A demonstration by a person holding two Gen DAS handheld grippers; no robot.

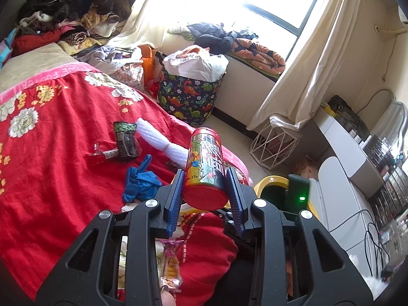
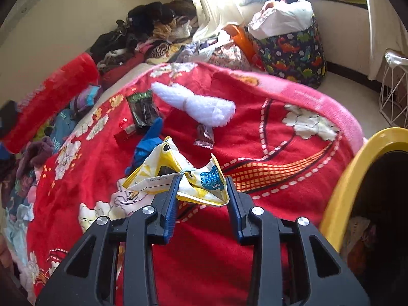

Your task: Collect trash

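Note:
My left gripper [image 1: 205, 178] is shut on a red printed can [image 1: 206, 165], held above the edge of the red flowered blanket [image 1: 51, 153]. My right gripper [image 2: 201, 186] has its jaws around a crumpled yellow and white wrapper [image 2: 178, 176] that lies on the blanket [image 2: 293, 153]; the jaws stand apart, touching the wrapper's sides. The yellow-rimmed trash bin [image 1: 270, 182] is just right of the can, and at the right edge of the right wrist view [image 2: 357, 168]. A dark green packet [image 1: 125, 140], blue glove [image 1: 140, 181], small candy wrapper [image 2: 204, 136] and white net [image 2: 201, 104] lie on the bed.
A dinosaur-print laundry basket [image 1: 191, 94] stands on the floor by the window. A white wire stand [image 1: 275, 145] and a white desk [image 1: 344, 153] are on the right. Piled clothes [image 1: 71, 7] cover the bed's far end. A pink snack packet [image 1: 170, 265] lies under the left gripper.

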